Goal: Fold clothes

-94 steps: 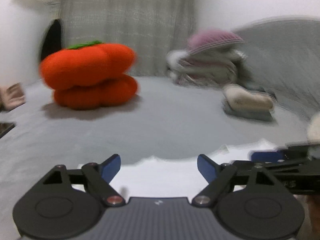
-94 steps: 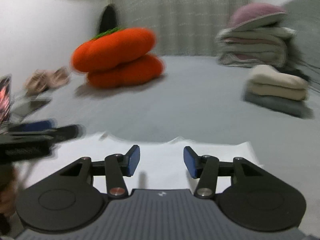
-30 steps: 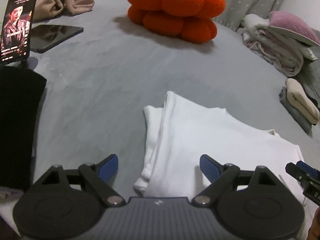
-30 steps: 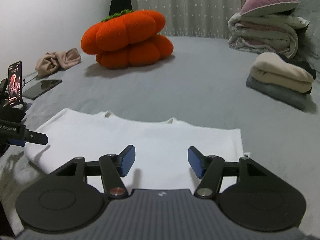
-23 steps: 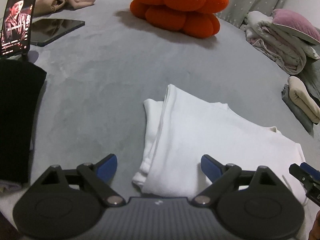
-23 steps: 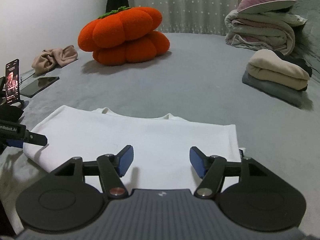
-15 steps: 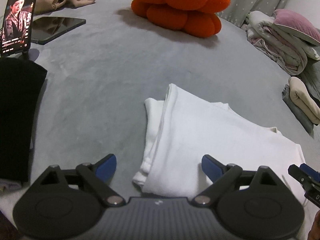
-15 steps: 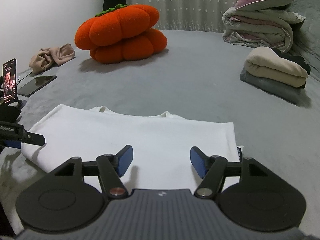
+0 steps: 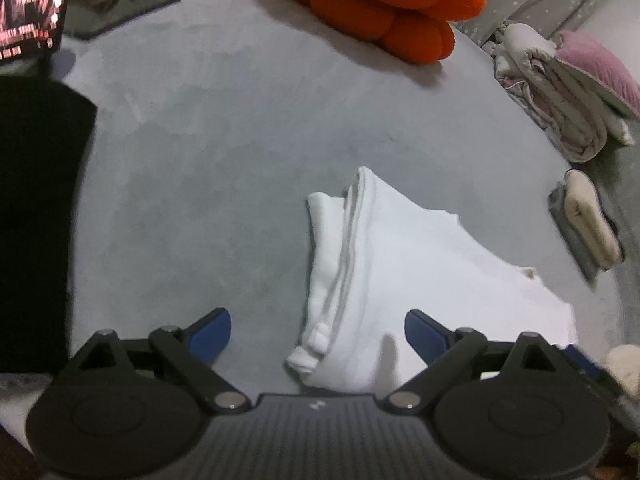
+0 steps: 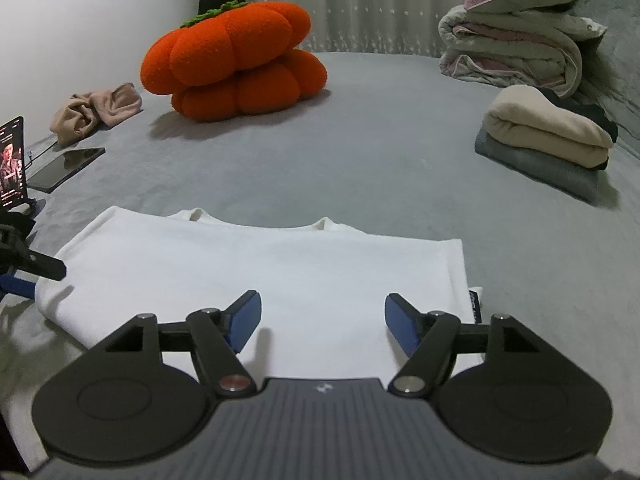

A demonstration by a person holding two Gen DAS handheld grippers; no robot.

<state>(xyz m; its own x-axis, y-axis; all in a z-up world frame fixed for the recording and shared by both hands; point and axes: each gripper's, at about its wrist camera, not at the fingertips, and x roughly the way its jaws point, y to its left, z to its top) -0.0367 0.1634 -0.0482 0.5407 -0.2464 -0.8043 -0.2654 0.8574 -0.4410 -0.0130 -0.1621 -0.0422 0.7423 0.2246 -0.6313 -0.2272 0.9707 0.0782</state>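
Observation:
A white garment (image 9: 404, 264) lies folded flat on the grey bed, its layered left edge facing the left wrist view. My left gripper (image 9: 318, 330) hovers open over the near end of that layered edge, with nothing between its blue pads. In the right wrist view the same white garment (image 10: 280, 276) spreads wide, neckline at the far side. Above its near half my right gripper (image 10: 322, 322) stands open and holds nothing. Part of the left gripper (image 10: 24, 268) shows at the garment's left edge.
An orange pumpkin cushion (image 10: 236, 64) sits far back. A folded beige and grey stack (image 10: 548, 140) and a rolled quilt with a pink pillow (image 10: 516, 36) lie right. A lit phone (image 10: 12, 160), a dark tablet (image 10: 66, 168) and a beige cloth (image 10: 96, 114) lie left. A black cloth (image 9: 36, 208) is near left.
Over the last second both grippers stayed open above the garment. The left wrist view tilted down and slightly left; the right barely shifted. Three seconds ago both were low and moving fast.

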